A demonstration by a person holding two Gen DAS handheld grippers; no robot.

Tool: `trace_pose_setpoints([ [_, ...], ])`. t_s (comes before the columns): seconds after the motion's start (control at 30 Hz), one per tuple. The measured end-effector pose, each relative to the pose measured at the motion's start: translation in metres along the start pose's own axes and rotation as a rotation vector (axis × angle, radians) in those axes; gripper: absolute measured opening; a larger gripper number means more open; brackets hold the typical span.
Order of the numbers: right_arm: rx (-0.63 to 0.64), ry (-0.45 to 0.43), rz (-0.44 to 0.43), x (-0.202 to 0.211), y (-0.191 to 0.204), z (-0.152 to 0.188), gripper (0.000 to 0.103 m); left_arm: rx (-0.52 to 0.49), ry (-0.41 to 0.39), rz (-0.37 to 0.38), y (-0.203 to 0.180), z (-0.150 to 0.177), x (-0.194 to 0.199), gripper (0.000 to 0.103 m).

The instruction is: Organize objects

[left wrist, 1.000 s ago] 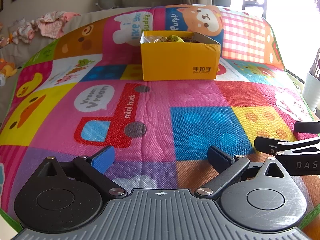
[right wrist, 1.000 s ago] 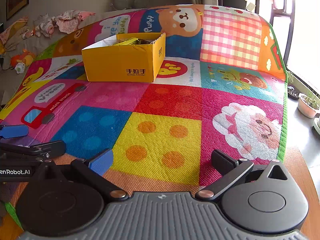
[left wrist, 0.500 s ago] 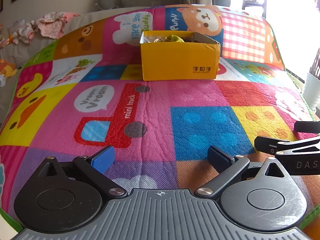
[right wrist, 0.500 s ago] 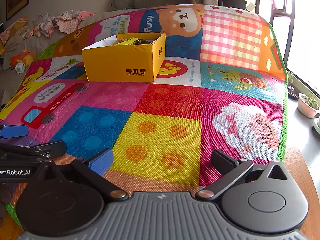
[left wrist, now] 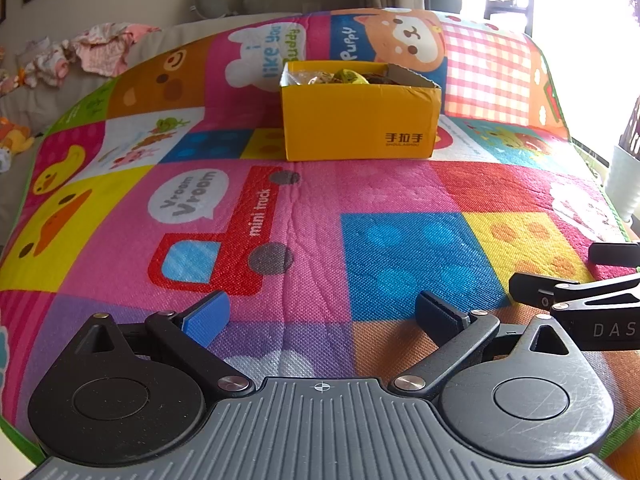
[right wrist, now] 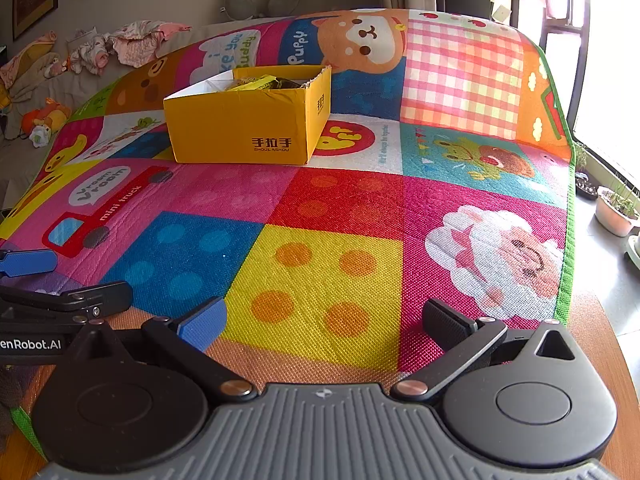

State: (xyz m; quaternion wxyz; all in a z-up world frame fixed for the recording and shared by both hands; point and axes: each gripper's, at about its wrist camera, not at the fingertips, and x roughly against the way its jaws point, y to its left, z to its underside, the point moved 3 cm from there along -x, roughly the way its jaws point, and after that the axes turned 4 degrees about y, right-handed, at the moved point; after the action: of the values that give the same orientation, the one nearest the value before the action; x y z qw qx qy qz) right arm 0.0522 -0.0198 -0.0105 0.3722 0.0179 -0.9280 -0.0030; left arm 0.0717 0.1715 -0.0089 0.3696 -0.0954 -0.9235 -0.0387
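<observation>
Left wrist view: the left claw (left wrist: 322,316) is spread wide and holds nothing, low over a bright cartoon play mat (left wrist: 360,200) covering the tabletop. Far ahead sits a yellow box (left wrist: 360,120) with things inside. Just beside it, the right claw (right wrist: 324,318) is spread and empty too, with a sunny window (right wrist: 612,60) on its right.

Daylight floods in from the window (left wrist: 592,40) on the right, blown out to white; fisheye bending curves the mat (right wrist: 320,200) edges.

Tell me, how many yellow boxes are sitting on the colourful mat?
1. The yellow cardboard box stands on the far middle of the play mat, beside the puppy picture, open-topped with packets inside. No other box shows.
</observation>
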Motion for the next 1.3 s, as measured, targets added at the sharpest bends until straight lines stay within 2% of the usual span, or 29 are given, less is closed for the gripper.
trace_pose_setpoints([
  [1.3,0.0,0.0,0.0,0.0004,-0.0003,-0.0003,0.103,-0.005,-0.001,0.008,0.0013,-0.0002,0.0002,0.102],
])
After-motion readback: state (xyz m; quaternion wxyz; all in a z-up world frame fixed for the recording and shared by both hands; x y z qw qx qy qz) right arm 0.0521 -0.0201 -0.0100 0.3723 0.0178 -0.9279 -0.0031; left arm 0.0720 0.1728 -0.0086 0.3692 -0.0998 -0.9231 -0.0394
